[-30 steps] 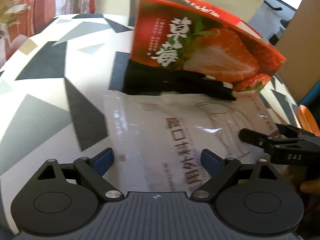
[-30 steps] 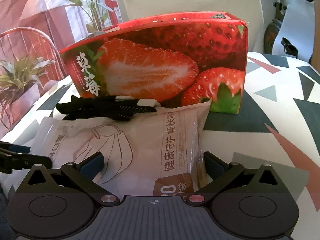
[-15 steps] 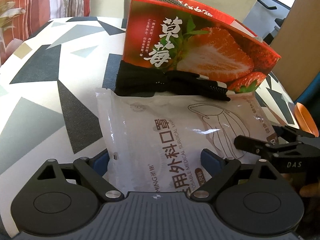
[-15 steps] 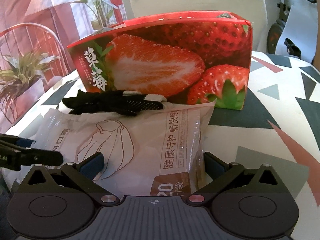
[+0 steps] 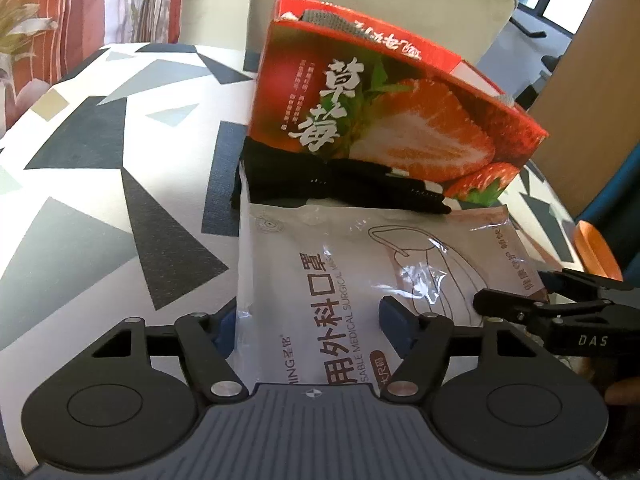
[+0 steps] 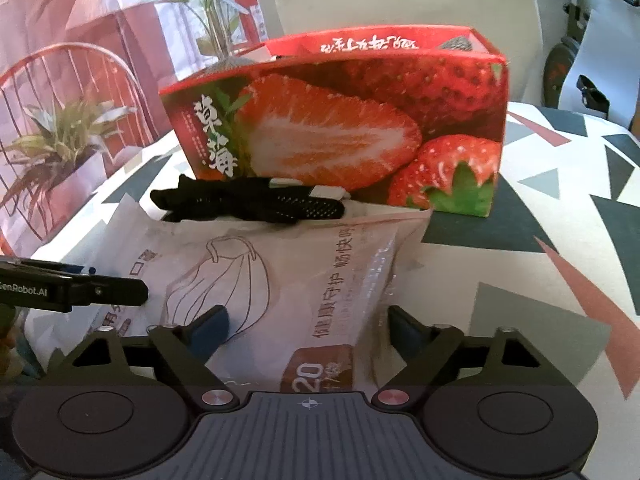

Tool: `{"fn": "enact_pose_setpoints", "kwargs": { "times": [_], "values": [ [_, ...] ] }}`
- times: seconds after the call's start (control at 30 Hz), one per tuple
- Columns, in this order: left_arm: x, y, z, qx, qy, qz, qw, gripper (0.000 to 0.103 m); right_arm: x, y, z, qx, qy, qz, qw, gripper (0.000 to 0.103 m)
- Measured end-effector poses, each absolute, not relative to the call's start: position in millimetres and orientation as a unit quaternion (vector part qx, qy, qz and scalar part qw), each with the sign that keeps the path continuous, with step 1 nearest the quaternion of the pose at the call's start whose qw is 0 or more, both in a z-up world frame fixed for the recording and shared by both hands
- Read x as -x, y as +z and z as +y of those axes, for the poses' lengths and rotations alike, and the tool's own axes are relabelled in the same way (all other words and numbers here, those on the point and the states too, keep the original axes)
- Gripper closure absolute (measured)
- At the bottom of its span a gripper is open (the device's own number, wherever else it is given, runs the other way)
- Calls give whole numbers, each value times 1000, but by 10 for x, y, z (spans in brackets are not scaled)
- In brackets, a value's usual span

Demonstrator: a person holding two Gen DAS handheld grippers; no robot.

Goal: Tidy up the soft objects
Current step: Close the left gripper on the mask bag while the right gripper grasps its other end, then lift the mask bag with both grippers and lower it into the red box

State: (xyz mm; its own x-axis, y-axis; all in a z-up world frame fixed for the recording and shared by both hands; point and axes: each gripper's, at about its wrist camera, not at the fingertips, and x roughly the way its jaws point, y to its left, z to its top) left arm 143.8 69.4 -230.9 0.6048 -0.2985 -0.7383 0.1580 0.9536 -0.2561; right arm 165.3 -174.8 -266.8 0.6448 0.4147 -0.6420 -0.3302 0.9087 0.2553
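A white plastic pack of surgical masks is held up off the patterned table by both grippers. My left gripper is shut on its near left edge. My right gripper is shut on its right end. A black fabric item lies behind the pack, against the red strawberry box. The box stands open-topped with grey fabric showing inside. The right gripper also shows in the left wrist view.
A pale chair back stands behind the table. A red wire chair and potted plants are at the left. An orange object sits at the table's right edge.
The mask pack has risen off the table and tilted up between both grippers. The box now appears lower and farther in both views.
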Motion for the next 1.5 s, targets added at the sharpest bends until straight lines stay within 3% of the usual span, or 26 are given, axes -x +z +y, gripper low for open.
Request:
{"fn": "enact_pose_setpoints", "kwargs": {
  "times": [0.23,0.63,1.03,1.23,1.5],
  "values": [
    [-1329,-2132,726,87,-134,386,908,30,-1515,-2472,-1808,-50,208,336,917,36],
    [-1310,-1383,651,26,-158,258,953,30,-1494,-1872,-1866,-44,218,269,937,37],
    [-2386,-776,366,4,-177,177,968,30,-2440,-1106,-2073,-19,179,201,963,37],
    [-3162,-813,168,-40,-169,206,963,30,-3196,-1103,-2116,-2,159,205,966,37],
    [-3867,-1190,47,-65,-164,325,929,30,-4053,-1399,-2013,19,151,300,942,38]
  ]
}}
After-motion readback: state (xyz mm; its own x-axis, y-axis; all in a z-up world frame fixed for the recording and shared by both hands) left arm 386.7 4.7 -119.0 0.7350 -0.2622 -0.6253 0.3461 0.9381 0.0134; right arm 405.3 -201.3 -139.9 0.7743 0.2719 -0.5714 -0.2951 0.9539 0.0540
